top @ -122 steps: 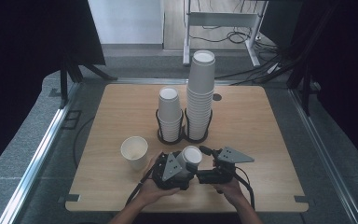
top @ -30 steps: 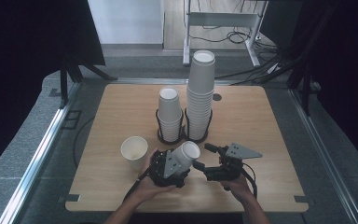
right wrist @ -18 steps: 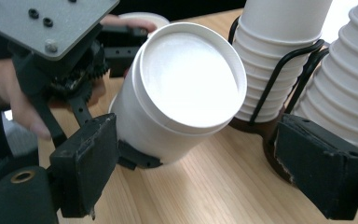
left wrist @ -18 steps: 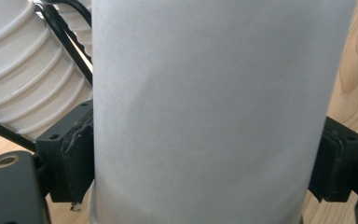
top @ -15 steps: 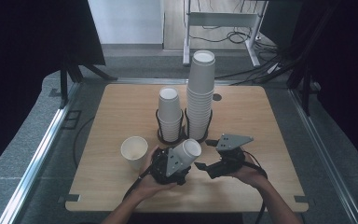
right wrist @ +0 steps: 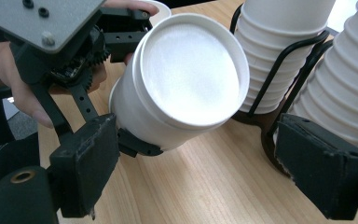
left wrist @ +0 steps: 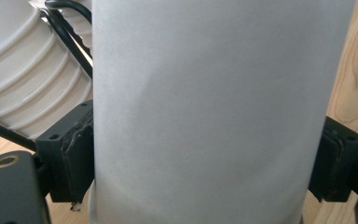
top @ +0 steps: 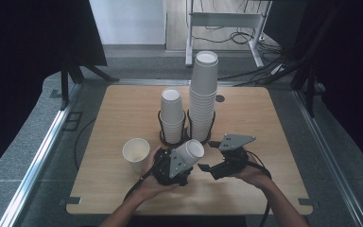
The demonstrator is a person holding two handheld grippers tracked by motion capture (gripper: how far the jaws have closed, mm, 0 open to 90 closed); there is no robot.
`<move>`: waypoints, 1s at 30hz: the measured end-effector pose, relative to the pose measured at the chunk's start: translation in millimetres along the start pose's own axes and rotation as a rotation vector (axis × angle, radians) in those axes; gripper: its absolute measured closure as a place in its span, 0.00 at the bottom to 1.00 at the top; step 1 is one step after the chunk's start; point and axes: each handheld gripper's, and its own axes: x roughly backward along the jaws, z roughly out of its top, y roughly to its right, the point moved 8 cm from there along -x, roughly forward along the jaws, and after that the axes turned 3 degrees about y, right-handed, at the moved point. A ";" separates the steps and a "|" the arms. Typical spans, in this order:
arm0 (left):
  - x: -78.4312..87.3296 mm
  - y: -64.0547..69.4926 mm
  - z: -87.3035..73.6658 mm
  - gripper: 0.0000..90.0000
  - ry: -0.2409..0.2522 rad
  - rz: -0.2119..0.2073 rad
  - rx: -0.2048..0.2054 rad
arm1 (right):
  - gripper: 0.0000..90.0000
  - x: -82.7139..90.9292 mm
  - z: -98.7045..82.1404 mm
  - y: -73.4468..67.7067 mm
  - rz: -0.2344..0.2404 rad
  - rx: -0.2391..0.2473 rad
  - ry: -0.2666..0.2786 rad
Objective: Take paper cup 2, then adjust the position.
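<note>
Wooden table (top: 123,113): our left gripper (top: 182,163) squeezes a light, squashy paper cup (top: 189,152) near the short stack (top: 172,116); our right gripper (top: 211,169) waits wide open; we should pinch its sides gently.

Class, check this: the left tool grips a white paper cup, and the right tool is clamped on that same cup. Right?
Not quite. The left tool does grip the white paper cup, but the right tool stands open, its jaws apart from the cup, as the right gripper view shows.
</note>
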 end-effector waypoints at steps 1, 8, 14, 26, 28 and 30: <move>0.2 -0.1 0.1 0.14 0.000 0.001 -0.002 | 0.15 0.5 1.0 0.3 -0.001 0.001 0.001; -1.0 -4.5 2.0 0.14 -0.006 0.013 -0.016 | 0.15 -2.6 0.1 4.4 -0.002 -0.001 -0.013; -1.2 -4.4 2.5 0.14 -0.013 0.019 -0.049 | 0.15 -4.0 -2.6 4.8 0.011 0.018 -0.071; -6.1 1.8 1.9 0.14 -0.049 0.041 -0.152 | 0.14 -18.6 0.5 4.0 0.052 0.162 -0.352; -7.4 4.4 2.4 0.14 -0.051 0.047 -0.177 | 0.14 -22.6 1.8 3.3 0.062 0.206 -0.413; -8.7 7.4 2.9 0.14 -0.055 0.043 -0.200 | 0.14 -26.4 1.9 1.4 0.074 0.234 -0.462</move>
